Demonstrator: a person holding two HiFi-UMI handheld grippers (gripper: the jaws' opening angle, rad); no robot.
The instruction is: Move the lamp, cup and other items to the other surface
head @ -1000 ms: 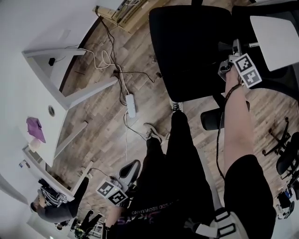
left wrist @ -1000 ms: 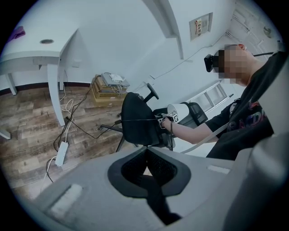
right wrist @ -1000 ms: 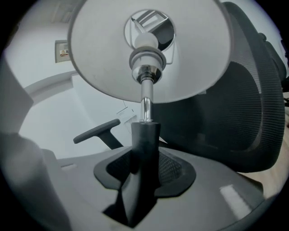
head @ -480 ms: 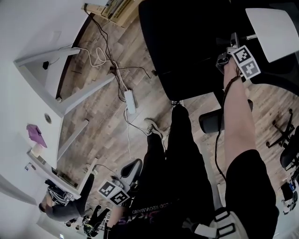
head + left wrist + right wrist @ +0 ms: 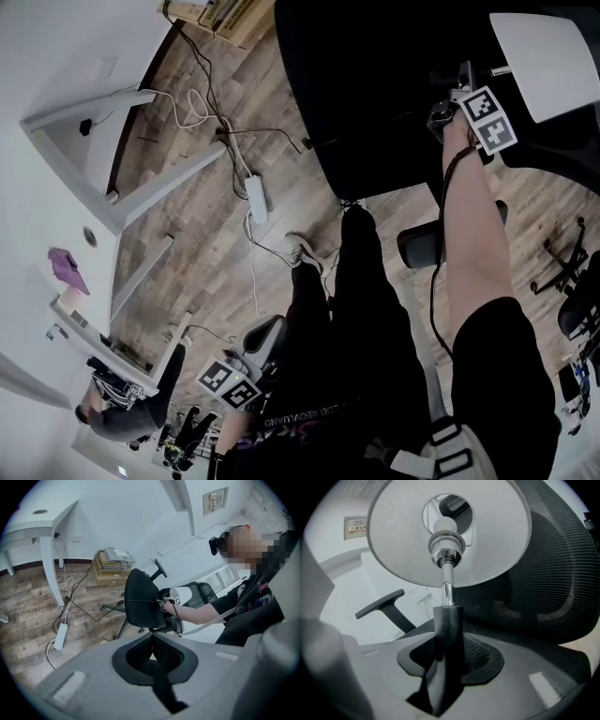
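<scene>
- while the right gripper (image 5: 449, 645) carries it, the lamp (image 5: 447, 541) hangs off the bench, in the air in front of a black office chair (image 5: 543, 588); its white shade (image 5: 548, 61) shows at the top right of the head view.
- the right fingers (image 5: 480, 654) are clamped on the lamp's black sleeve (image 5: 449, 625), just below the bare metal rod (image 5: 446, 585) that runs up to the socket and shade.
- the left gripper (image 5: 152, 651) holds nothing: its fingers (image 5: 138, 656) are pressed together, low beside the person's leg.
- handling, as i judge it: the stem looks stiff and smooth, so it could twist or slide in the grip; the wide shade puts bulk up top and would probably sway or dent if knocked. the base is out of view, so its weight is a guess.
- the sleeve seems the right place to hold it, never the shade or the socket.
- a white bench (image 5: 56, 187) with a purple thing (image 5: 67, 267) on it lies well apart, at the left of the head view.
- against the earlier head view, the whole floor has slid a little in the picture, and the right gripper and shade with it; the hold on the lamp looks the same, and the left gripper stays by the leg.
</scene>
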